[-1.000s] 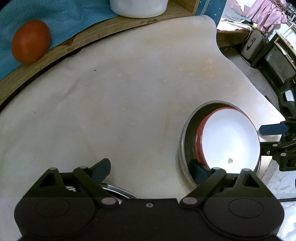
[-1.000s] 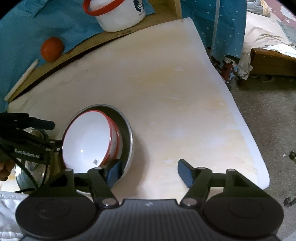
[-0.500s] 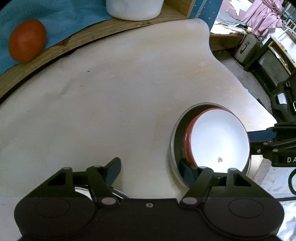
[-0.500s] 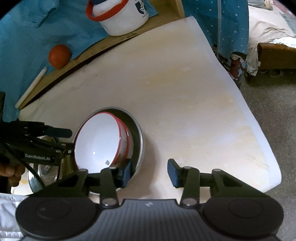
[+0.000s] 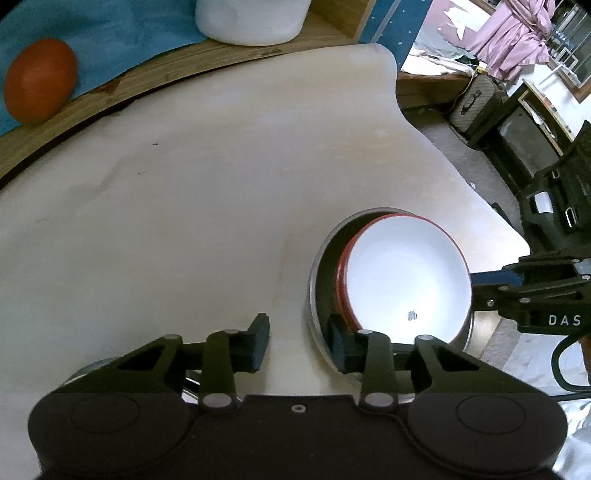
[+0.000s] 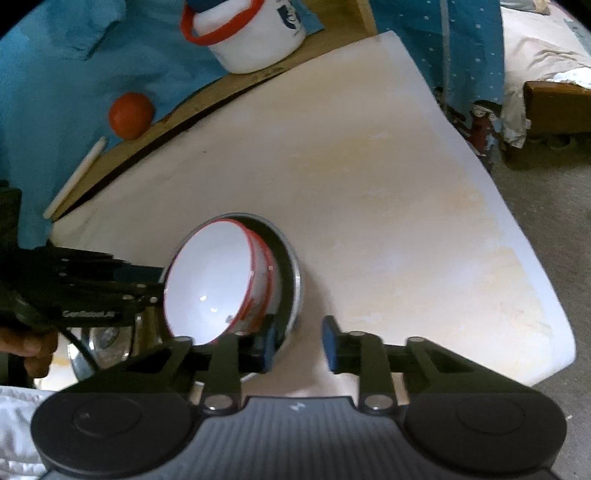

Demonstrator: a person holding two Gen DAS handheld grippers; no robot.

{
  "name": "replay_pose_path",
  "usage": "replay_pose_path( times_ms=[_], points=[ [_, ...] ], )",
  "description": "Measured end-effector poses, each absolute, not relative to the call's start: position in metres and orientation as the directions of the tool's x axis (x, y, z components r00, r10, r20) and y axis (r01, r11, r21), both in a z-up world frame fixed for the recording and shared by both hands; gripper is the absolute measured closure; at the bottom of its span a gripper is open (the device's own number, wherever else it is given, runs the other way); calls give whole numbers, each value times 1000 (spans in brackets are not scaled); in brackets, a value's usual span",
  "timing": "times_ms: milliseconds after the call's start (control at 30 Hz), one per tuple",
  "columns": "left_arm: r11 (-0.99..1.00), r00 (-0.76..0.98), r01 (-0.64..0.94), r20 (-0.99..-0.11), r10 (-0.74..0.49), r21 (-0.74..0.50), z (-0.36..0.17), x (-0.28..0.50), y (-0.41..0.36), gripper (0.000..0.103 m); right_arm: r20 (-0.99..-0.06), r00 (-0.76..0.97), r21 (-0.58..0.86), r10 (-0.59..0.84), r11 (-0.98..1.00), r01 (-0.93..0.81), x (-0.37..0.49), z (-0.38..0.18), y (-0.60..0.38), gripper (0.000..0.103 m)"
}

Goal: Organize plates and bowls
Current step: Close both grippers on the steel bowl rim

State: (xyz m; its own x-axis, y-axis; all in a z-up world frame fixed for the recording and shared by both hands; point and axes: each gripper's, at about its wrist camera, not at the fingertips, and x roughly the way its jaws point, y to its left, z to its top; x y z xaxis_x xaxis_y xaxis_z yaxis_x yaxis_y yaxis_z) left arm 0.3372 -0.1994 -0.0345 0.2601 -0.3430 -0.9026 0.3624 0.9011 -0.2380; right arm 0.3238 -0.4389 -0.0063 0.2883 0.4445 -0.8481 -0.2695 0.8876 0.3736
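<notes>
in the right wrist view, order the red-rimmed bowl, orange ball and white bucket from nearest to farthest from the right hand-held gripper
1. red-rimmed bowl: just left of the right hand-held gripper, inside the metal pan.
2. orange ball: far left, on the wooden ledge.
3. white bucket: top centre, farthest back.

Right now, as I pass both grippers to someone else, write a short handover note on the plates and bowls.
Left gripper: jaws have just been closing astride the steel plate's near rim, not yet pinching it.
Right gripper: the same on the opposite side, one finger inside the rim and one outside.
Things: the nested red-rimmed bowls lean tilted inside the steel plate on the table. A second steel dish sits beside it.
Done: bowls stacked in the plate.
Left: finish both grips, then probably move the stack.
</notes>
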Motion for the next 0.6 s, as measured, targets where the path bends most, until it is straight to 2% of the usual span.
replay_pose_path(
  times_ms=[100, 300, 600],
  points=[
    [895, 257, 367, -897, -360, -254, -34, 337, -200, 79, -844, 286, 381, 454, 882, -279, 323, -6, -437, 86],
    [888, 254, 374, -892, -375, -267, -33, 335, -202, 88, -838, 281, 396, 467, 876, -274, 324, -6, -438, 87],
    [890, 263, 375, -890, -372, -261, -32, 333, -205, 90, -832, 275, 417, 482, 870, -264, 325, -7, -442, 86]
  ],
)
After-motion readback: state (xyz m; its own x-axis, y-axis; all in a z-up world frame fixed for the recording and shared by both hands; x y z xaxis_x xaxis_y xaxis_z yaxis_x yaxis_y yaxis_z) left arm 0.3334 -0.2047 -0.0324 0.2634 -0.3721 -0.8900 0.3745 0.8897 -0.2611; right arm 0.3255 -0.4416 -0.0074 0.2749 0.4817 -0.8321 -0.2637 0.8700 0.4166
